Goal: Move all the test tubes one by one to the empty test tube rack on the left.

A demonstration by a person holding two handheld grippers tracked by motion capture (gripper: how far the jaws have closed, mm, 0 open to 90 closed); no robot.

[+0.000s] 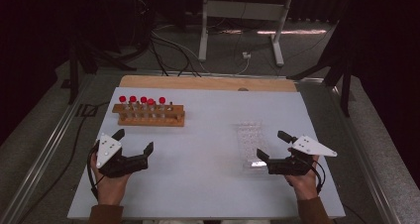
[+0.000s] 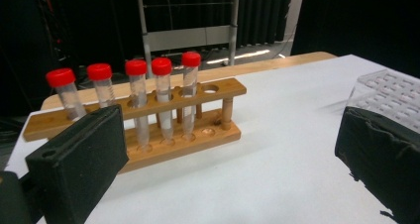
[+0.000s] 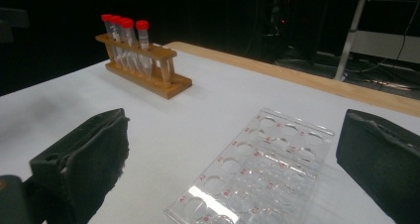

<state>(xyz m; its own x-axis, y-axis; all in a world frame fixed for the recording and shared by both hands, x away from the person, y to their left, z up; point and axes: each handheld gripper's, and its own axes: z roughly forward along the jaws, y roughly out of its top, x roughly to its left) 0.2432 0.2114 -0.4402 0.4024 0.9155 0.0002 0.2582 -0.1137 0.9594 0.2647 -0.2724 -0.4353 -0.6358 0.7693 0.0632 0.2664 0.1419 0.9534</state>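
Observation:
A wooden tube rack (image 1: 150,116) (image 2: 148,120) (image 3: 143,70) stands at the table's back left and holds several clear tubes with red caps (image 1: 143,101) (image 2: 161,66) (image 3: 122,22); its rightmost hole is bare. A clear plastic well plate (image 1: 251,143) (image 3: 260,172) (image 2: 391,92) lies flat on the right half. My left gripper (image 1: 133,140) (image 2: 223,164) rests open near the front left, short of the rack, nothing between its jaws. My right gripper (image 1: 273,145) (image 3: 237,164) is open at the plate's near right corner, its jaws standing either side of the plate's end.
The white table top (image 1: 208,135) has a wooden strip (image 1: 208,83) along its far edge. Beyond it stand a metal table frame (image 1: 242,16) and floor cables (image 1: 168,45). Metal rails (image 1: 47,140) run beside the table.

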